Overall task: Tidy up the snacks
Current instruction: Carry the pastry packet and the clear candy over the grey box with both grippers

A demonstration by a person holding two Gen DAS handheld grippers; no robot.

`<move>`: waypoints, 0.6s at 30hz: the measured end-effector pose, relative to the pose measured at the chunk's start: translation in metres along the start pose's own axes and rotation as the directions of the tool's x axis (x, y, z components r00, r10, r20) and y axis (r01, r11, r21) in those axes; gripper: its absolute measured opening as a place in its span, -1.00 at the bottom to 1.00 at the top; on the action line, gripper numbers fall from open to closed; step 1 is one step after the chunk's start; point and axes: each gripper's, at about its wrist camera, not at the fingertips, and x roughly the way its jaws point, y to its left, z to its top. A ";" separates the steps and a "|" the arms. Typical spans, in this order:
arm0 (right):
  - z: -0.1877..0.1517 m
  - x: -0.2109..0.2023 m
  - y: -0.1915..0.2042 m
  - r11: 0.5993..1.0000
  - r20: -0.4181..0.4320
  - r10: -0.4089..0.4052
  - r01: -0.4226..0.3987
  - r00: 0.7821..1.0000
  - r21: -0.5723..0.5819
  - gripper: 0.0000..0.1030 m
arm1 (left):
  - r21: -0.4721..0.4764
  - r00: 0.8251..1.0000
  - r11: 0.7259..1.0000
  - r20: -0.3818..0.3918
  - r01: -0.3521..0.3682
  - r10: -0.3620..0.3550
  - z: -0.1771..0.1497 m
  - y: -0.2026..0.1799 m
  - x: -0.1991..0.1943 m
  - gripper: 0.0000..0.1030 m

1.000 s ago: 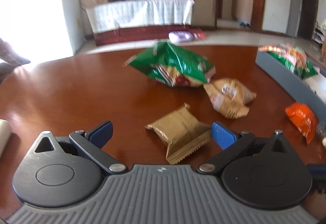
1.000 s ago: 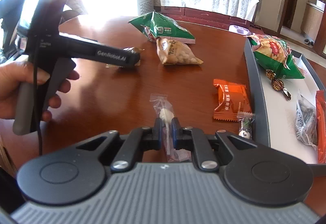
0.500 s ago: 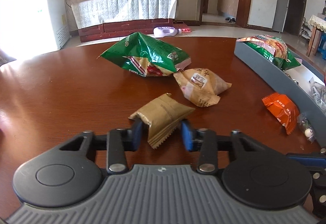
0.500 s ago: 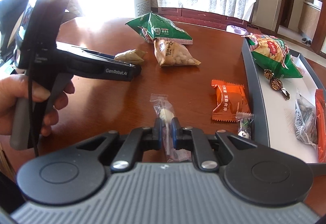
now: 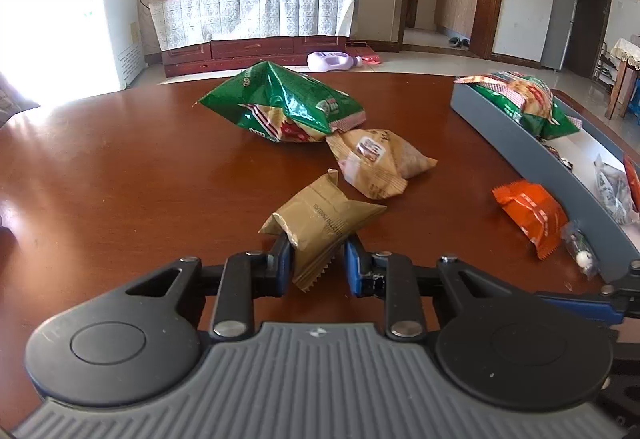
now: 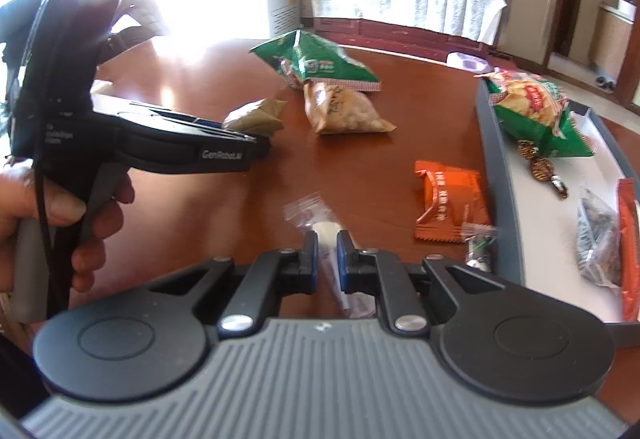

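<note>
light: bright daylight from far left | glare: on table (image 5: pixel 100 175) | blur: right view soft | edges: fisheye-bent

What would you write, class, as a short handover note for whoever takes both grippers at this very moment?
Left gripper: shut on the tan foil snack packet, lifted off the brown wooden table.
Right gripper: shut on the clear plastic candy wrapper.
Done: the grey tray already holds a green chip bag and small sweets.
Left: tray both held items, then the large green bag, beige nut bag, orange sachet and small clear candy beside the tray.
</note>
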 end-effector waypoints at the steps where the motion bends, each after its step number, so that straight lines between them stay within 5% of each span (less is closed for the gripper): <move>1: 0.000 0.000 0.001 1.000 0.004 -0.017 0.017 1.000 -0.006 -0.74 | 0.002 1.000 1.000 -0.002 0.002 -0.002 -0.001 -0.001 -0.001 -0.38; 4: 0.000 0.005 0.001 0.999 0.009 -0.045 0.045 0.999 -0.015 -0.66 | 0.003 1.000 1.000 -0.012 0.006 -0.006 -0.002 -0.002 0.000 -0.38; 11: 0.004 0.016 -0.003 0.997 0.003 -0.066 0.067 0.998 -0.033 0.01 | -0.009 1.000 1.000 -0.020 0.015 -0.015 -0.003 0.002 0.000 -0.38; 15: 0.011 0.023 0.001 0.991 0.000 -0.054 0.053 0.999 -0.123 0.01 | -0.015 0.999 1.000 -0.022 0.022 -0.023 -0.002 0.002 0.001 -0.38; 18: 0.014 0.028 -0.007 0.997 -0.029 -0.007 0.004 1.000 -0.081 -0.10 | -0.010 1.000 1.000 -0.020 0.024 -0.024 -0.002 0.002 0.001 -0.38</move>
